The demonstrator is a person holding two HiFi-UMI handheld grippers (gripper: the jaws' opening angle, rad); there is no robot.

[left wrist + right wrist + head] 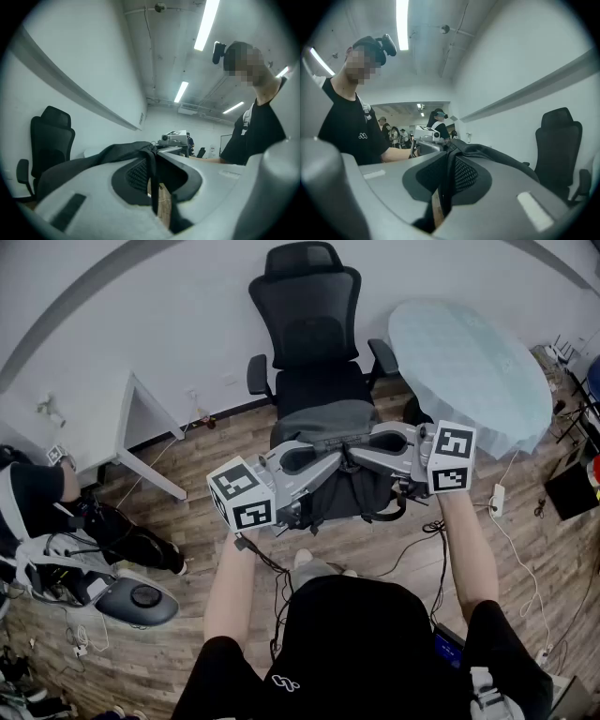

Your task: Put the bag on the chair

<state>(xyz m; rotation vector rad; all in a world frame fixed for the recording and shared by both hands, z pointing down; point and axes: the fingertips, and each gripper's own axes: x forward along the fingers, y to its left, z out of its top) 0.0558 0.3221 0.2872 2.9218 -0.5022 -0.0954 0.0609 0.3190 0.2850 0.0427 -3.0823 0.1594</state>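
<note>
Chairs: one, black office chair (314, 324), with two armrests (258, 373).
Bags: one, dark bag (352, 495).
Grippers: two, left gripper (155, 183) and right gripper (440, 187).
Marker cubes: two, left cube (242, 495) and right cube (452, 457).
Tables: two, white desk (103, 432) and round table (469, 357).
Persons: two in head view, person holding the grippers (361, 643) and seated person (56, 512) at left edge; more far behind in right gripper view, too small to count.
Power strips: one, white power strip (497, 498).
Lamps: at least three ceiling light strips (206, 23) in left gripper view.
</note>
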